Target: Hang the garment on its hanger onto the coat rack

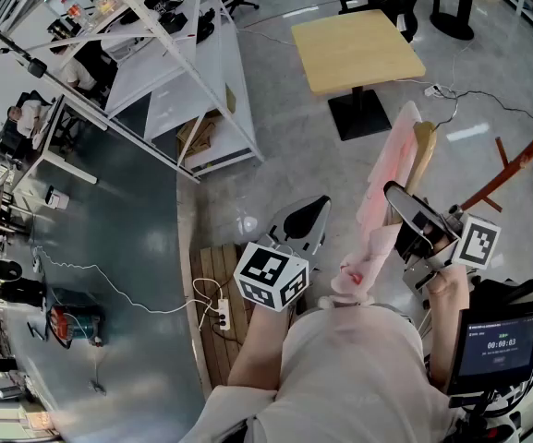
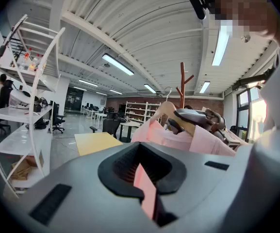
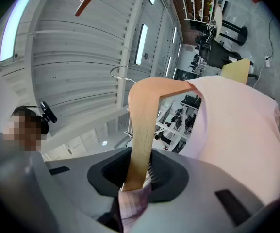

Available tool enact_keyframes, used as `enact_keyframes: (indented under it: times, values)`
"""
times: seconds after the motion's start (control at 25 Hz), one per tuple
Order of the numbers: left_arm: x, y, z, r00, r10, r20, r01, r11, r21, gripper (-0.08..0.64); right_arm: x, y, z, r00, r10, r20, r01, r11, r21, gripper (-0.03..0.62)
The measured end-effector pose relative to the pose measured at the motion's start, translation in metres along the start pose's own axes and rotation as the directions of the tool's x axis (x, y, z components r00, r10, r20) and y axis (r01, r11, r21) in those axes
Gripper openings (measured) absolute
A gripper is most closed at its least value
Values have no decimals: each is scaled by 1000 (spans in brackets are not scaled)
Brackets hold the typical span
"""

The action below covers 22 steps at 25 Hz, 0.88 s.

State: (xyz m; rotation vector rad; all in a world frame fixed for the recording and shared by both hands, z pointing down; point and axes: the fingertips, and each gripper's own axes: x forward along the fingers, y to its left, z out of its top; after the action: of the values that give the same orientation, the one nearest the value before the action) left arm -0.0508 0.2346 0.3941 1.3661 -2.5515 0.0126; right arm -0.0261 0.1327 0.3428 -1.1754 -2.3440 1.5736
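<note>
Fingers of the right gripper point(image 3: 136, 181) clamp the pale wooden hanger point(image 3: 142, 125) carrying the pink garment point(image 3: 237, 130); those of the left gripper point(image 2: 143, 178) pinch its fabric.

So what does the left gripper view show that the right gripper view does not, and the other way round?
Only the left gripper view: the left gripper shut on an edge of the pink garment, and the right gripper seen from outside, clamped on the hanger. Only the right gripper view: the hanger's wooden arm inside the right gripper's jaws, checked fabric beneath it. Both: garment, hanger, brown coat rack.
</note>
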Motion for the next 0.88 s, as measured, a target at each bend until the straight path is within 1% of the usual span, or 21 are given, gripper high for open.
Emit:
enact_keyframes:
  times: [0.12, 0.28, 0.44, 0.6, 0.76, 0.88]
  values:
    - [3, -12, -4, 1000, -1, 3, 1, 1000, 3, 5, -6, 2, -3, 1000, 9, -14, -9, 1000, 5, 89]
    - [18, -13, -7, 1000, -12, -10, 12, 1000, 2, 5, -10, -6, 4, 1000, 1, -9, -1, 1000, 19, 89]
    - [69, 2, -2, 999, -47, -23, 47, 999, -3, 6, -9, -38, 40, 1000, -19, 15, 19, 999, 28, 89]
    - [114, 27, 7, 994, -108, -26, 108, 994, 4, 6, 2, -67, 75, 996, -55, 66, 53, 998, 24, 89]
    - [152, 55, 21, 985, -171, -37, 172, 985, 15, 5, 16, -89, 102, 989, -84, 124, 85, 996, 0, 89]
    - [181, 62, 32, 973, -225, -51, 226, 973, 33, 5, 20, -103, 125, 982, -93, 164, 97, 995, -17, 88]
